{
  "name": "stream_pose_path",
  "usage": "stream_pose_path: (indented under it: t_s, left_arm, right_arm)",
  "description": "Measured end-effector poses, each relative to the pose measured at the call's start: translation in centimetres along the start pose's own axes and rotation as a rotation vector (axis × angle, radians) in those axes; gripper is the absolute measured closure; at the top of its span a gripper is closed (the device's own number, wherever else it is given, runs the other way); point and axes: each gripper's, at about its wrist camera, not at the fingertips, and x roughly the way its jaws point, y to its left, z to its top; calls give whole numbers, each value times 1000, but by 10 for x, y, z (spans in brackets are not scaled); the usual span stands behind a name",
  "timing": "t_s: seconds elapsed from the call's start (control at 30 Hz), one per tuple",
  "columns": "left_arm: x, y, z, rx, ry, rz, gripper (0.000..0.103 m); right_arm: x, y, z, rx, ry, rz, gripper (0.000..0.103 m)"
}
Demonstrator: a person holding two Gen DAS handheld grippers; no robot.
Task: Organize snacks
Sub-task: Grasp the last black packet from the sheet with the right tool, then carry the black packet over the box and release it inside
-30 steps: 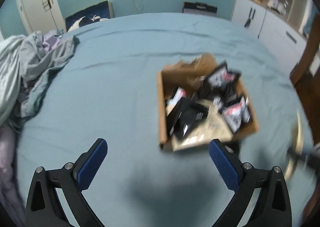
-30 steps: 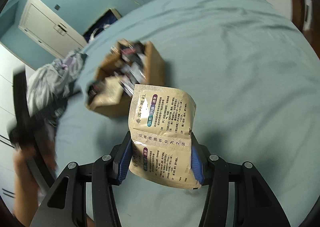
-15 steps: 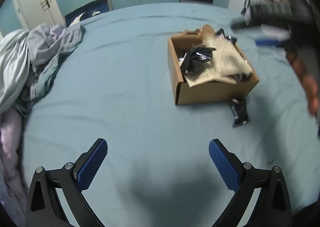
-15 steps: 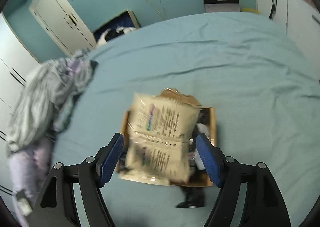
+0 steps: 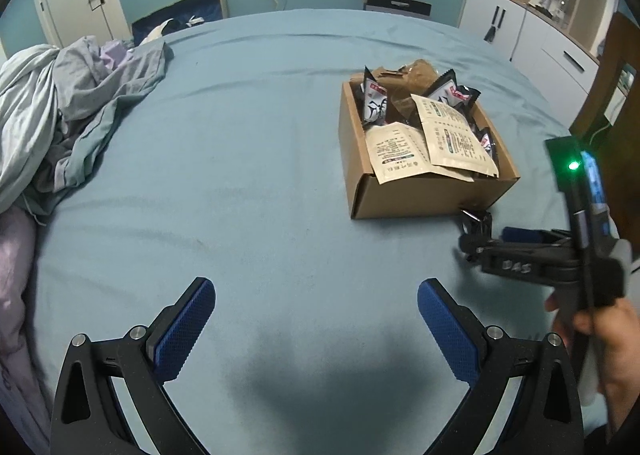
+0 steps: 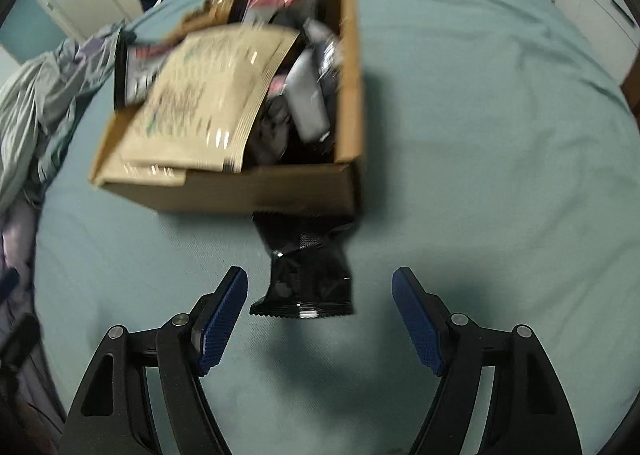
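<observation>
A cardboard box (image 5: 424,193) stands on the blue bed, piled with black snack packets and tan printed packets (image 5: 452,139). In the right wrist view the box (image 6: 256,191) is near, with a tan packet (image 6: 208,95) lying on top. In front of the box a black snack packet (image 6: 308,267) lies on the sheet. My right gripper (image 6: 320,295) stands open over it, and neither pad touches it. In the left wrist view my right gripper (image 5: 472,243) covers most of that packet (image 5: 476,219). My left gripper (image 5: 316,307) is open over bare sheet, holding nothing.
Crumpled grey and lilac bedding (image 5: 60,115) is heaped along the bed's left side. White cabinets (image 5: 520,31) and a brown wooden panel (image 5: 608,87) stand past the right edge. A person's hand (image 5: 612,331) holds the right gripper.
My right gripper let go of the tan packet, which now lies in the box. It opened and came down to the black packet in front of the box. My left gripper stayed open.
</observation>
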Motion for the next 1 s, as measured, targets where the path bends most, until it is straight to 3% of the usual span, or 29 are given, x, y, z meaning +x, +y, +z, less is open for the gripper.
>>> stream_pose_path:
  t_s: [0.07, 0.17, 0.23, 0.3, 0.43, 0.6, 0.73, 0.83, 0.87, 0.9, 0.93, 0.97, 1.0]
  left_arm:
    - [1, 1, 1, -5, 0, -3, 0]
    - [3, 4, 1, -21, 6, -9, 0]
    - [4, 5, 0, -26, 13, -13, 0]
    - [4, 5, 1, -25, 12, -11, 0]
    - [1, 5, 2, -34, 6, -18, 0]
    - [-1, 8, 3, -56, -5, -27, 0]
    - [-5, 11, 4, -67, -26, -32, 0]
    - [-8, 12, 5, -70, -47, -22, 0]
    - [-9, 14, 5, -71, -57, -11, 0]
    - [-10, 14, 5, -74, -65, -5, 0]
    - [-11, 14, 4, -76, -72, -2, 0]
    - [-12, 15, 4, -78, -79, 1, 0]
    - [-13, 15, 3, -80, -83, 2, 0]
  right_arm:
    - [10, 7, 2, -15, -3, -17, 31]
    - [19, 11, 4, -39, -11, -55, 62]
    - [14, 11, 3, -54, -25, -27, 65]
    - [2, 14, 0, -67, -33, 3, 78]
    - [-45, 13, -2, -74, -93, 92, 78]
    - [-103, 26, 25, -54, -205, 197, 77]
    - [-102, 33, 70, -44, -235, 164, 77]
    - [-105, 30, 70, 17, -302, 203, 72]
    - [-105, 28, 70, 34, -328, 189, 65]
    - [-107, 28, 66, 37, -340, 158, 47]
    - [-110, 28, 60, 32, -347, 137, 39]
    - [-115, 27, 49, 28, -365, 129, 32]
    - [-121, 26, 37, 22, -384, 123, 31]
